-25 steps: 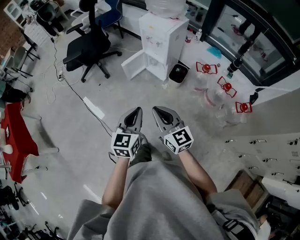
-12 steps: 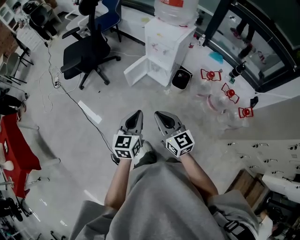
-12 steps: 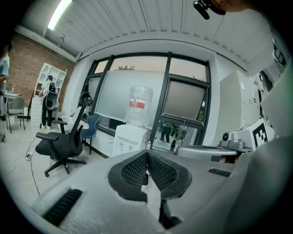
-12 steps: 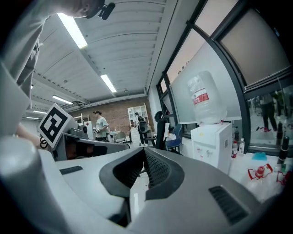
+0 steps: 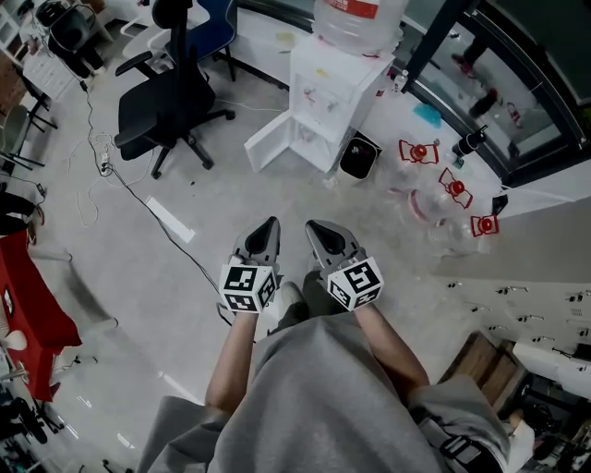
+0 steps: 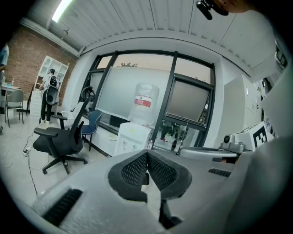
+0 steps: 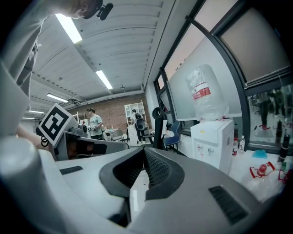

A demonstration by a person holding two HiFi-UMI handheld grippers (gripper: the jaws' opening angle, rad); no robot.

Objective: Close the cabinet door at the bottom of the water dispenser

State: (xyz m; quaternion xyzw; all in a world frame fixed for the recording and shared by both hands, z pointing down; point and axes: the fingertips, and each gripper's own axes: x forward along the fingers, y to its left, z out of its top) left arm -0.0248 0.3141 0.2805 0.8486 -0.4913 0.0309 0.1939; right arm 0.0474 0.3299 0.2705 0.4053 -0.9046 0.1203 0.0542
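Note:
The white water dispenser (image 5: 337, 88) stands at the top of the head view with a clear bottle (image 5: 358, 20) on it. Its bottom cabinet door (image 5: 275, 141) hangs wide open toward the left. My left gripper (image 5: 270, 225) and right gripper (image 5: 314, 227) are held side by side over the floor, well short of the dispenser, both shut and empty. In the left gripper view the dispenser (image 6: 132, 139) is straight ahead beyond the closed tips of my left gripper (image 6: 147, 153). In the right gripper view the dispenser (image 7: 213, 141) stands ahead to the right of my right gripper (image 7: 143, 150).
A black office chair (image 5: 171, 102) stands left of the dispenser, a small black bin (image 5: 357, 152) right beside it. Empty bottles with red caps (image 5: 434, 199) lie on the floor at the right. A cable (image 5: 134, 180) and a white power strip (image 5: 169, 219) cross the floor.
Both grippers have moved forward together with the person toward the dispenser and sit slightly lower in the head view. Both stay shut, and the door has not moved.

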